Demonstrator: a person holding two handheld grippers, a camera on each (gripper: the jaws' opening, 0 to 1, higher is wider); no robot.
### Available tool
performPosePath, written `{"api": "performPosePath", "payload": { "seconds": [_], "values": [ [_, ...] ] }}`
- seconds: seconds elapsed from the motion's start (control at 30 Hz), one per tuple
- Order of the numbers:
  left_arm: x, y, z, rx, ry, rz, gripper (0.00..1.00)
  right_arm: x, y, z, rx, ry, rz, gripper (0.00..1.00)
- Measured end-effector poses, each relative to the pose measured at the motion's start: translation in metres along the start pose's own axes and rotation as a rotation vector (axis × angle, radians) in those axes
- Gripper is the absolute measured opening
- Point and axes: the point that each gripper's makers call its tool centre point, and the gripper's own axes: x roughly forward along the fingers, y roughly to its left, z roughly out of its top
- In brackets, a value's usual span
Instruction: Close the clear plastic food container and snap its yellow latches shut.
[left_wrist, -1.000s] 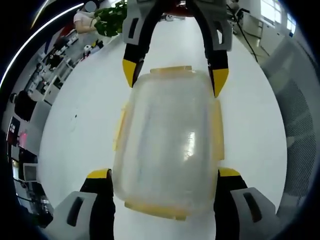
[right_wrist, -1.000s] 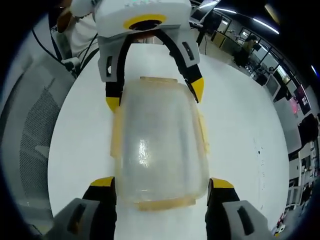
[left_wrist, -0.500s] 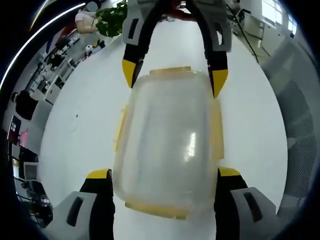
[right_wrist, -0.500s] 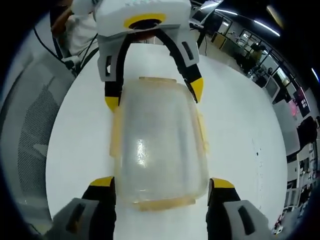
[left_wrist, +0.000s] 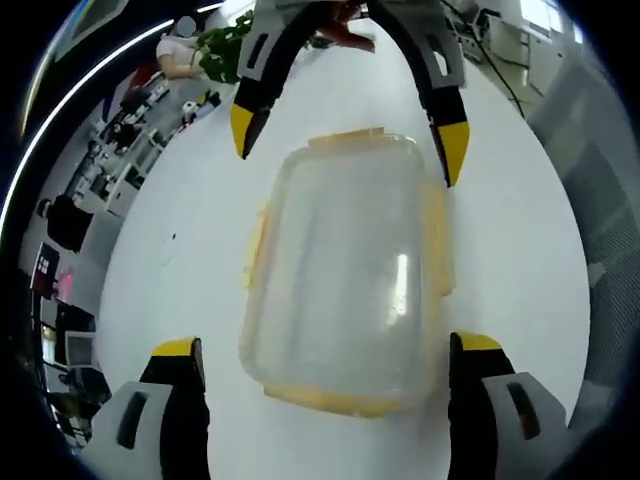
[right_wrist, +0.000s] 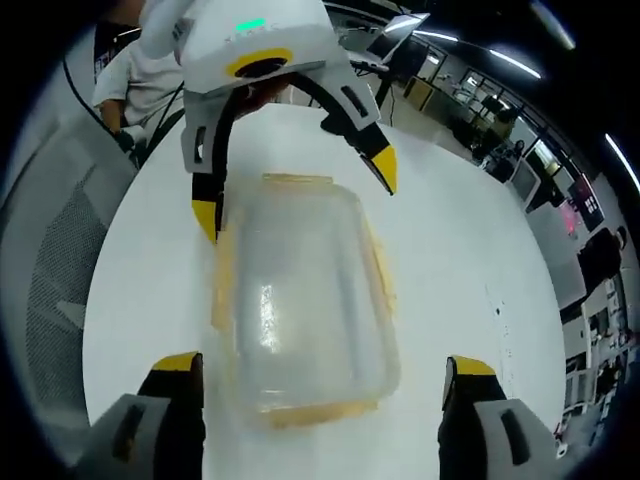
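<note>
The clear plastic food container (left_wrist: 345, 275) lies lid-on near the middle of the white table (left_wrist: 180, 250), yellow latches (left_wrist: 437, 240) along its four sides. The left gripper (left_wrist: 325, 352) straddles one short end with jaws spread wide, clear of the walls. The right gripper (right_wrist: 318, 367) straddles the opposite end, jaws likewise apart and touching nothing.

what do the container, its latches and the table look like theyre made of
Container: clear plastic, slightly cloudy, glossy; the table shows through it and a light glints on the lid.
Latches: opaque yellow plastic, likely the same stiff kind.
Table: smooth white top, probably laminate; hard to say.
</note>
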Motion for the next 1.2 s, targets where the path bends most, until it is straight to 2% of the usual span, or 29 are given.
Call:
{"api": "performPosePath", "payload": {
  "seconds": [0.23,0.7,0.9,0.97,1.1,1.2],
  "values": [
    [-0.005,-0.004,-0.003,-0.035,0.004,0.010,0.99,-0.006,0.003,0.001,0.039,-0.023,-0.017,0.99],
    [-0.026,-0.008,-0.002,-0.154,-0.041,0.057,0.97,-0.025,0.015,-0.001,0.157,-0.073,-0.053,0.99],
    [-0.036,-0.013,-0.004,-0.151,-0.046,0.072,0.97,-0.033,0.017,-0.002,0.178,-0.090,-0.078,0.99],
    [-0.040,-0.013,-0.006,-0.157,-0.052,0.078,0.97,-0.037,0.017,-0.003,0.214,-0.106,-0.090,0.99],
    [-0.047,-0.014,-0.008,-0.216,-0.078,0.084,0.96,-0.042,0.020,-0.005,0.247,-0.130,-0.106,0.99],
    [-0.051,-0.018,-0.009,-0.190,-0.079,0.083,0.95,-0.044,0.024,-0.005,0.249,-0.143,-0.111,0.99]
  ]
}}
